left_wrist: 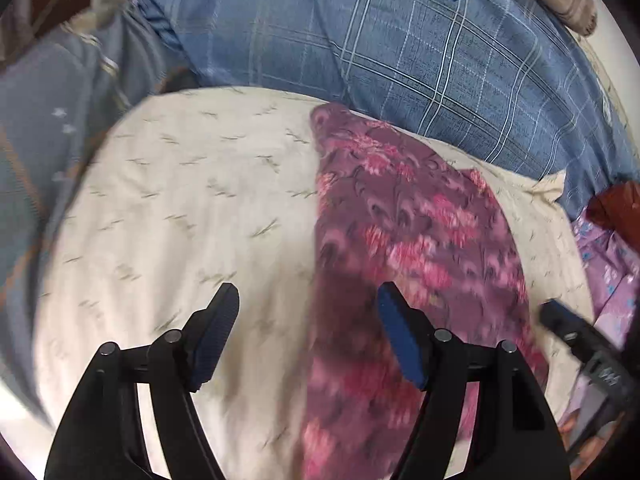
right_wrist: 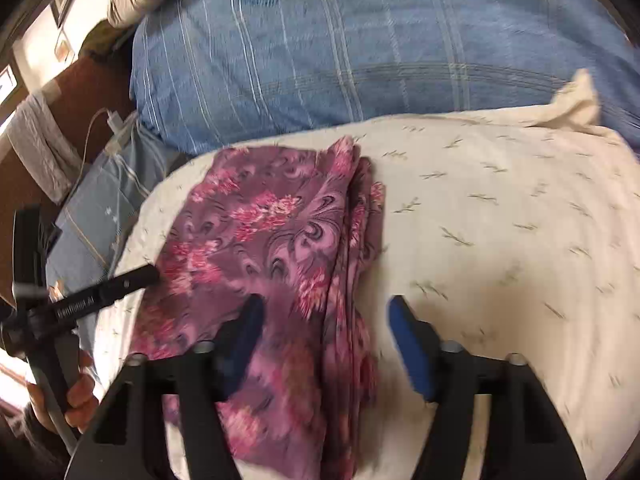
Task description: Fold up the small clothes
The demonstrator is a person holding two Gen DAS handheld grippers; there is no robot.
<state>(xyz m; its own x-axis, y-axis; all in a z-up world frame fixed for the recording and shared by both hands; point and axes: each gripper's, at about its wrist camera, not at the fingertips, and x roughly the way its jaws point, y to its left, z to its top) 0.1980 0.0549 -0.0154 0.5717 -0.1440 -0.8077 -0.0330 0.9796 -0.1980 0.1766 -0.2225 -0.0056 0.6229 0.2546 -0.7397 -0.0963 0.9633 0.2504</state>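
Purple-pink floral cloth (right_wrist: 280, 240), cream sprigged pillow (right_wrist: 500, 220), blue plaid bedding (right_wrist: 320, 72).

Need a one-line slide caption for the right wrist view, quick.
Open right tongs hover over a folded purple floral cloth on a cream pillow, with the left tongs at its edge.

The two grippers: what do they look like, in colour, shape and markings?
Both the left gripper and the right gripper have black, curved frames with round silver pins. The fingers carry blue ribbed pads. White lettering, unreadable, marks the left one's side in the right wrist view.
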